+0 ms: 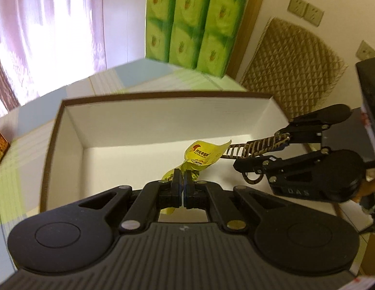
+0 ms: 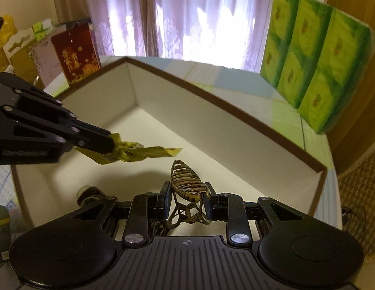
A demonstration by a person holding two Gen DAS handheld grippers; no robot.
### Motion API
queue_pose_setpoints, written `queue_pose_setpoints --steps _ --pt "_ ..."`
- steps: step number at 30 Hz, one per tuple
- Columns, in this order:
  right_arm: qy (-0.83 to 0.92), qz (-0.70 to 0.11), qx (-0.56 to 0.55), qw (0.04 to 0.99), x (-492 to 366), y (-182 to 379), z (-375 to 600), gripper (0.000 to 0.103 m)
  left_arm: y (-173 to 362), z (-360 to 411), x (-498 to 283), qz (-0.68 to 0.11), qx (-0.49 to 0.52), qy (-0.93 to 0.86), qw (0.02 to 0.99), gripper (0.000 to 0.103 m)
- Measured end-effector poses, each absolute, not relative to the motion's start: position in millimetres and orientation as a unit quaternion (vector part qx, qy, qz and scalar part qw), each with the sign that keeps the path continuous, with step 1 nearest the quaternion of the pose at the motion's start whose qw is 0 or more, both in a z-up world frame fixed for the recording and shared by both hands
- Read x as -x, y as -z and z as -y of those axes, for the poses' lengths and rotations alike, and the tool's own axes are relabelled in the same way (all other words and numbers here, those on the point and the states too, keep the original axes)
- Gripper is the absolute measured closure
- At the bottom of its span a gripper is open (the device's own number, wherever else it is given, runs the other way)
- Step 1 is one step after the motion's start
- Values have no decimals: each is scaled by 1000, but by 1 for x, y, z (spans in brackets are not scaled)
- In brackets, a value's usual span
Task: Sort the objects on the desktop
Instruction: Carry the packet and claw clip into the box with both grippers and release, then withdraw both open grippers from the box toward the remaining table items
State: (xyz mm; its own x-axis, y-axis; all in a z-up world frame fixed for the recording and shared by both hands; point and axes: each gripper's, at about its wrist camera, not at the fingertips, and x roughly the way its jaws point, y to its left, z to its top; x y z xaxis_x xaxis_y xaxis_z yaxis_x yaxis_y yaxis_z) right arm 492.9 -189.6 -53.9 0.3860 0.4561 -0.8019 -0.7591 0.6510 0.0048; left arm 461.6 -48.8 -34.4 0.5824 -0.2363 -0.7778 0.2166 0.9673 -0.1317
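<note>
My left gripper [image 1: 182,181] is shut on a yellow snack packet [image 1: 203,155] and holds it over the open white box with a brown rim [image 1: 163,111]. My right gripper [image 2: 186,194] is shut on a tortoiseshell hair claw clip [image 2: 186,181], also above the box floor [image 2: 163,133]. In the left wrist view the right gripper [image 1: 264,149] comes in from the right, with the clip [image 1: 255,147] pointing at the packet. In the right wrist view the left gripper [image 2: 110,145] comes in from the left, with the packet [image 2: 139,154] hanging out of it.
A green pack of tissue packets [image 1: 192,21] stands behind the box; it also shows in the right wrist view [image 2: 315,62]. A red-brown box [image 2: 75,55] and other clutter stand at the far left. A small dark object [image 2: 88,193] lies in the box near my right gripper. A woven panel [image 1: 291,70] leans on the wall.
</note>
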Motion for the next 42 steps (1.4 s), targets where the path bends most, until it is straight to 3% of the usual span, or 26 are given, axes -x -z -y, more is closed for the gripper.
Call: queue_pose_setpoints --steps 14,17,19,28,30,32,37,42 --pt "-356 -436 198 803 -508 72 179 79 73 57 -499 -498 -21 101 861 103" --pt "-357 -438 196 801 -508 73 180 79 73 58 -500 -505 -30 99 857 97" --pt "-356 -438 196 802 -509 73 180 79 73 59 -500 -506 -38 93 857 87" --pt "-350 -447 198 799 -509 77 178 79 65 49 -493 -503 -27 87 859 72" --pt "-353 -444 202 799 -508 76 176 71 64 47 -491 -502 -24 84 860 63" --pt "-353 -429 209 805 -504 72 175 22 61 46 -490 -500 -22 82 862 53" --pt "-357 -413 212 811 -496 62 180 15 53 44 -481 -488 -24 75 869 32" --pt "-360 -410 206 812 -482 55 194 7 39 45 -465 -475 -28 76 876 20"
